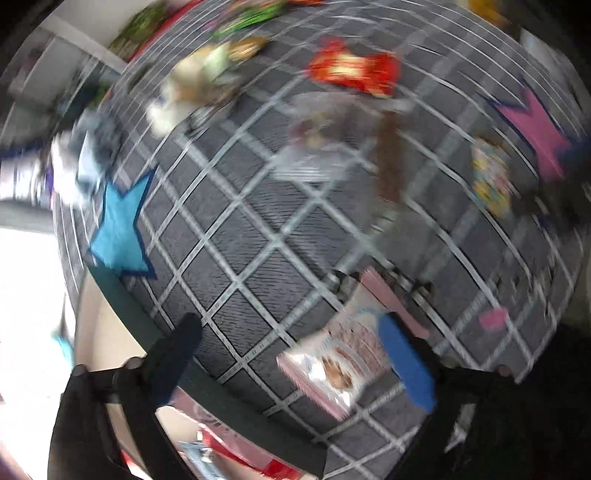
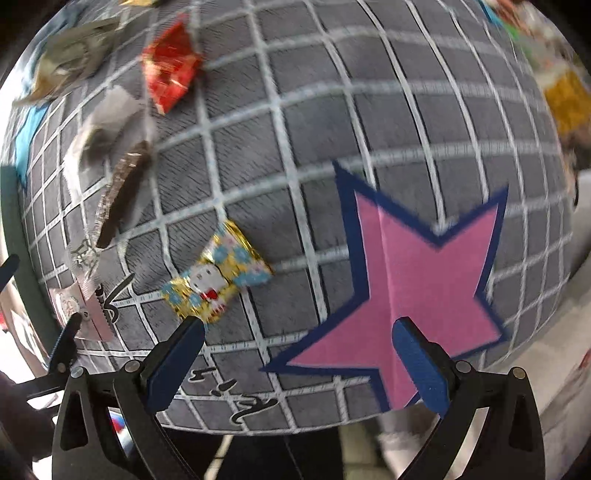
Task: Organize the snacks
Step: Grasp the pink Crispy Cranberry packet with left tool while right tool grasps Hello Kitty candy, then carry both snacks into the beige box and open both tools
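Snacks, loose on grey grid-pattern cloth (image 2: 369, 110) over tabletop.

- Pink/silver biscuit packet (image 1: 343, 362): 1. Lies between left fingers, against inner side of the blue-padded finger (image 1: 406, 362); other finger well apart from it. Blur: can't tell if the pad touches or grips.
- Left gripper (image 1: 295, 354): fingers wide apart, pointing steeply down.
- Yellow cartoon-cat packet (image 2: 218, 277): 1. Just beyond tip of right gripper's near finger (image 2: 177, 362), on that finger's side, not between the fingers; contact can't tell.
- Right gripper (image 2: 299, 354): fingers apart, nothing between them; over lower points of pink star patch (image 2: 424, 277).
- Red packet (image 2: 171, 62): 1, far side of cloth.
- Brown bar-shaped packet (image 2: 125, 192): 1, tilted, mid cloth.
- Clear/silver wrapper (image 2: 107, 125): 1, beside brown one, too blurred to count more.
- Beige packet (image 2: 70, 62): 1 in right view, far corner.
- Green packets (image 1: 251, 18): approx 2, at far edge; blurred.
- Star patches: 2: pink, blue (image 1: 122, 229).

Edges/room: cloth edge w/ dark green border (image 1: 122, 295) runs just outside the black left finger; bare cloth open ahead of left fingers up to the wrapper cluster. Right view: near cloth edge runs under the fingers; wide bare grid beyond pink star.
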The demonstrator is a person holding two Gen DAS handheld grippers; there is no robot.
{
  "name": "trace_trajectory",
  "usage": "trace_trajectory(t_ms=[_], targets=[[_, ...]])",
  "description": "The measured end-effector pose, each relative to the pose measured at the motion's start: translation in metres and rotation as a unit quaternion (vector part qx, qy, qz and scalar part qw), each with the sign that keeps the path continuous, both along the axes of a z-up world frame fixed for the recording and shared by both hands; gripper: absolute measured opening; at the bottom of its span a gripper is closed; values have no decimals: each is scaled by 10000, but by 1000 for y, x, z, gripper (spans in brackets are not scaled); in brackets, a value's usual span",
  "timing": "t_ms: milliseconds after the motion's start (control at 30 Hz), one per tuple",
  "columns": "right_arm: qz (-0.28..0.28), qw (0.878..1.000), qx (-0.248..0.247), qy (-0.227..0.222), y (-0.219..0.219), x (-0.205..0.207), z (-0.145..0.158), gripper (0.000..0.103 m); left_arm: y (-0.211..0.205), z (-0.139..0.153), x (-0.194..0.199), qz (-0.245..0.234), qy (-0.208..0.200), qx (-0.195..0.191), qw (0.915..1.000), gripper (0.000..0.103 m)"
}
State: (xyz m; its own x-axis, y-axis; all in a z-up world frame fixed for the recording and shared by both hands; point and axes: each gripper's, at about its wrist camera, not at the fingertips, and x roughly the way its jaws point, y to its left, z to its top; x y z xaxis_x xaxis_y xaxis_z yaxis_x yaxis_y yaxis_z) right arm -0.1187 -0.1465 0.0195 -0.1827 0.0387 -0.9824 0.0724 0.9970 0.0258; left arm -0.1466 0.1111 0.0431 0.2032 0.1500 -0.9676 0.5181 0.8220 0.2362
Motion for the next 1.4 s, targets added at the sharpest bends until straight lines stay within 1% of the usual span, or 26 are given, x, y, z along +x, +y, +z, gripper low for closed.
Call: trace_trajectory(t_ms=[33, 67, 100, 133, 267, 367, 433, 500, 600, 667, 733, 767, 833, 900, 967, 1000, 1033, 1067, 1100, 1133, 1167, 1200, 1233, 1267, 1300, 1400], targets=[[-139, 9999, 50, 47, -5, -4, -1, 102, 6, -3, 9, 277, 96, 12, 9996, 99], [-272, 9996, 81, 68, -9, -17, -3, 102, 14, -5, 17, 568, 193, 8, 9982, 99], [-473, 9988, 115, 81, -17, -23, -3, 102, 19, -4, 21, 736, 214, -52, 9970, 99], [-668, 9976, 159, 71, -22, -24, -1, 102, 27, 1, 26, 890, 193, -198, 9956, 99], [-1412, 9890, 444, 16, -43, -20, 2, 102, 36, 14, 26, 919, 181, -377, 9949, 99], [-1668, 9845, 535, -2, -45, -7, -3, 102, 37, 11, 23, 1043, 373, -407, 9930, 99], [-1640, 9852, 490, 3, -32, 13, -8, 102, 36, 3, 21, 1118, 466, -330, 9921, 99], [-1521, 9877, 356, 10, -16, 16, -11, 102, 34, -3, 17, 1036, 518, -211, 9930, 99], [-1279, 9917, 81, 107, 12, 24, -16, 102, 25, -8, 6, 685, 517, -88, 9963, 99], [-1179, 9929, -30, 136, 19, 23, -17, 102, 17, -11, -1, 384, 536, -8, 9978, 99], [-1267, 9919, 10, 103, 28, 23, -21, 103, 10, -16, -10, 64, 561, 66, 9984, 99], [-1288, 9916, 10, 105, 31, 29, -24, 103, 7, -19, -14, -57, 581, 118, 9982, 99], [-1308, 9913, 12, 124, 26, 31, -22, 103, 4, -19, -21, -254, 421, 157, 9987, 100], [-1254, 9919, 41, 196, 13, 42, -14, 103, 4, -19, -23, -248, 444, 137, 9986, 100], [-1166, 9927, 73, 306, -6, 47, -17, 103, 6, -20, -21, -81, 587, 25, 9982, 96], [-1125, 9931, 104, 327, -19, 35, -20, 103, 12, -21, -18, 2, 666, -87, 9977, 89], [-1025, 9941, 128, 323, -18, 36, -21, 103, 16, -19, -17, 125, 780, -296, 9964, 74], [-903, 9954, 162, 285, -14, 36, -21, 101, 21, -18, -16, 248, 876, -494, 9946, 67], [-718, 9970, 163, 231, -7, 34, -19, 97, 25, -16, -16, 341, 879, -535, 9941, 61], [-530, 9984, 95, 176, -1, 33, -17, 88, 29, -16, -17, 400, 857, -509, 9942, 57], [-299, 9995, 45, 80, 6, 32, -12, 76, 33, -15, -17, 489, 858, -562, 9935, 54], [-97, 9999, 22, -14, 11, 31, -8, 67, 39, -15, -18, 554, 856, -605, 9930, 51], [66, 9999, 14, -102, 15, 31, -4, 42, 46, -13, -17, 660, 868, -704, 9915, 48], [226, 9996, 6, -187, 18, 30, 1, 30, 51, -9, -16, 790, 892, -839, 9893, 47], [323, 9992, 76, -206, 20, 30, 2, 24, 58, -6, -13, 927, 920, -985, 9865, 46], [93, 9986, 493, -191, 14, 27, 1, 24, 79, 3, -1, 1310, 958, -1347, 9775, 44]])
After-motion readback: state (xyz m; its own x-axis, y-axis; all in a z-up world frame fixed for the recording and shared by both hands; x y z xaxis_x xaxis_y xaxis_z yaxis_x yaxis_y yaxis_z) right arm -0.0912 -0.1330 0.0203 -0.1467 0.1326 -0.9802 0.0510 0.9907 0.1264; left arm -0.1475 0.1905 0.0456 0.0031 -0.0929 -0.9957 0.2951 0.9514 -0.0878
